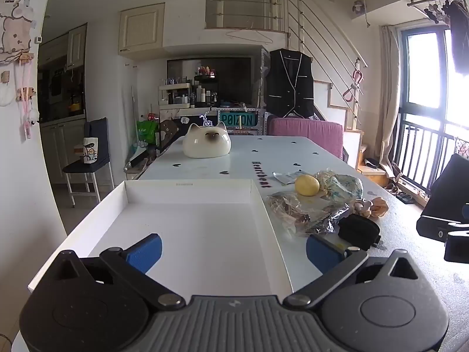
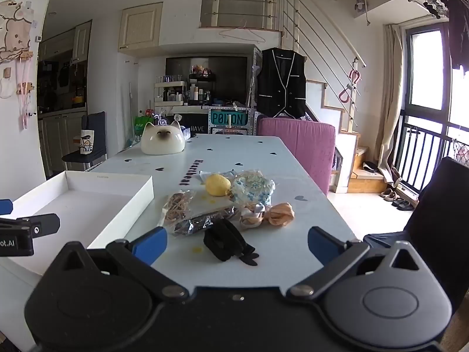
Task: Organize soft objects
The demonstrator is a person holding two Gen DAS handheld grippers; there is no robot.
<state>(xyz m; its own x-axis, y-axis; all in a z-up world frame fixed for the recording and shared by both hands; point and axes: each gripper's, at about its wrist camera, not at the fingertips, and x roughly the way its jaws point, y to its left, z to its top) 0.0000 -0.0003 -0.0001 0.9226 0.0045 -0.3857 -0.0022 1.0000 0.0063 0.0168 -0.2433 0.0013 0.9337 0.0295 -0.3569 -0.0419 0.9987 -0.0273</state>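
both sets of tongs spread wide and holding nothing: left tongs (image 1: pixel 233 252) poised above the shallow white cardboard tray (image 1: pixel 187 186), right tongs (image 2: pixel 237 246) poised above the pile of soft things. probably a division of labour, the left guarding the drop-off spot, the right lined up to pick first.

nearest the right tongs, a crumpled black fabric pouch (image 2: pixel 225 242), lying flat on the pale heart-printed tabletop (image 2: pixel 249 152) and almost centred between the blue pads (image 2: pixel 149 245); likely the first candidate for a grasp. limp and folded, with a small tab trailing toward the camera.

just behind it, a clear plastic bag of dark hair ties (image 2: pixel 202 220) touching a clear plastic bag of tan rubber bands (image 2: pixel 177 205); glossy, wrinkled, apt to slip. to the right, a peach and grey fabric scrunchie bundle (image 2: pixel 268 215), loosely twisted. further back, a bagged blue-and-white floral cloth (image 2: pixel 253 189) beside a yellow lemon-shaped squishy ball (image 2: pixel 217 185), with a small foil sachet (image 2: pixel 206 176) partly hidden behind.

all of it heaped just beside the tray's right wall, none inside yet, so sorting judged not begun. tray bare, at the tabletop's near left edge, within easy reach.

far end: a glossy cream ceramic cat-head ornament (image 2: pixel 162 140), well apart from the pile.
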